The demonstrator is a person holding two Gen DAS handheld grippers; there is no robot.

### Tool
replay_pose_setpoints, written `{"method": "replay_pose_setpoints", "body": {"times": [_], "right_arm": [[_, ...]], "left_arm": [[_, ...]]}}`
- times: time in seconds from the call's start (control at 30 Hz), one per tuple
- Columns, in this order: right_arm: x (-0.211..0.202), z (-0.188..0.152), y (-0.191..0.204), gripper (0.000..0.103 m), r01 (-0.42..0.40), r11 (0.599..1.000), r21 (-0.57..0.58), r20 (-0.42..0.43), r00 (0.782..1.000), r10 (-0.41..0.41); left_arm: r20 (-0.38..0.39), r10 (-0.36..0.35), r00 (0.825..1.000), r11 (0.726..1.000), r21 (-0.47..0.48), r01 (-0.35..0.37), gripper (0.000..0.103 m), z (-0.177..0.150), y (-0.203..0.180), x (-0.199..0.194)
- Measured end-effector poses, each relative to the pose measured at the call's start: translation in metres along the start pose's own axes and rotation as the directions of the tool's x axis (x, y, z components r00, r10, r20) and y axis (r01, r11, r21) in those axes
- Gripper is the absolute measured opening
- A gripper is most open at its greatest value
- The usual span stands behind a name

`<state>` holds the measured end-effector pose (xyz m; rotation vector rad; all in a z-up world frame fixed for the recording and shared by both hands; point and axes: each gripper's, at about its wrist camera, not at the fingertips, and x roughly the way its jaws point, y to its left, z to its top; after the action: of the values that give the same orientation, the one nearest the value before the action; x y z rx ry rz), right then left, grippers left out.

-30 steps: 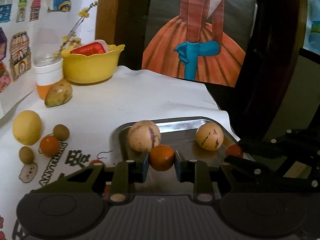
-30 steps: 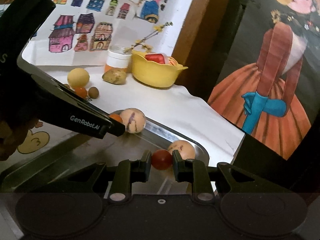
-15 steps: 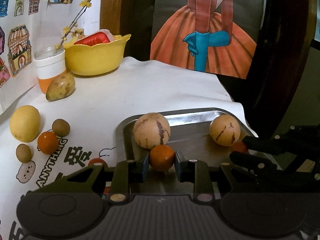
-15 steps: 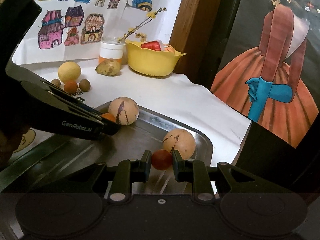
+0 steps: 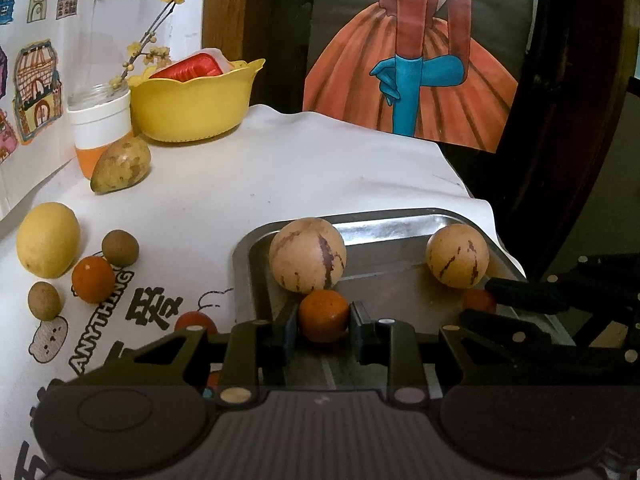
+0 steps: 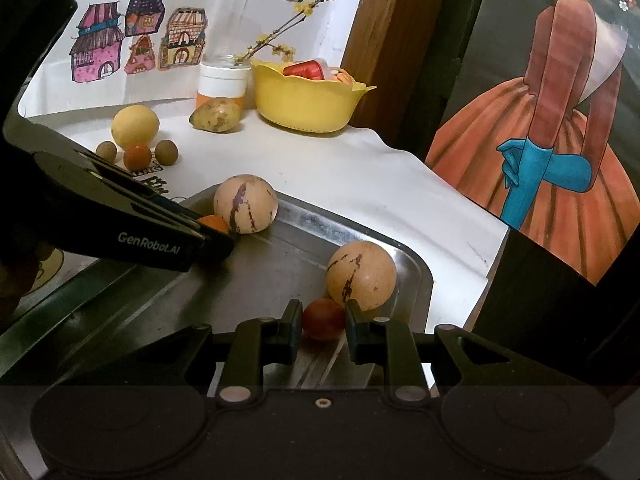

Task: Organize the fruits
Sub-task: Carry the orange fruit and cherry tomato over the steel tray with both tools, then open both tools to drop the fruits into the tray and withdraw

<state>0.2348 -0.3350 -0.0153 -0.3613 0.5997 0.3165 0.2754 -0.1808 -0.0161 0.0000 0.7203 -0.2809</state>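
Observation:
A metal tray holds two tan, purple-streaked round fruits. My left gripper is shut on a small orange fruit, low in the tray just in front of the left streaked fruit. In the right wrist view my right gripper is shut on a small red fruit, low beside the right streaked fruit near the tray's corner. Each gripper shows in the other's view: the right gripper and the left gripper.
On the white cloth left of the tray lie a yellow fruit, an orange one, two small brown ones and a half-hidden orange one. Behind stand a speckled fruit, a jar and a yellow bowl.
Both grippers have moved forward and down into the tray with their fruits still held. The streaked fruits now sit right behind the held ones.

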Motion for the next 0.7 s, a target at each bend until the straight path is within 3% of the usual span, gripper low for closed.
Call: {"method": "replay_pose_setpoints", "body": {"times": [0.1,0.23,0.4,0.63,0.7], "right_arm": [[0.0,0.0,0.001,0.027,0.001,1.0,-0.006,-0.004,1.0,-0.001],[-0.001,0.0,0.001,0.038,0.002,1.0,-0.003,0.001,1.0,-0.002],[-0.006,-0.001,0.001,0.049,0.0,1.0,0.003,0.012,1.0,0.0],[-0.019,-0.003,0.003,0.071,0.001,1.0,0.009,0.031,1.0,-0.001],[-0.025,-0.003,0.003,0.076,0.002,1.0,0.022,0.042,0.999,-0.003]], "left_arm": [[-0.005,-0.002,1.0,1.0,0.002,0.002,0.031,0.0,0.0,0.0],[-0.007,-0.002,1.0,1.0,-0.003,0.002,0.034,-0.001,-0.001,-0.002],[-0.001,-0.016,1.0,0.999,-0.038,0.016,0.052,-0.001,0.002,-0.01],[0.024,-0.022,0.999,0.999,-0.045,0.023,0.068,0.001,0.001,-0.026],[0.038,-0.018,0.999,0.999,-0.051,0.019,0.08,0.002,0.001,-0.032]]}}
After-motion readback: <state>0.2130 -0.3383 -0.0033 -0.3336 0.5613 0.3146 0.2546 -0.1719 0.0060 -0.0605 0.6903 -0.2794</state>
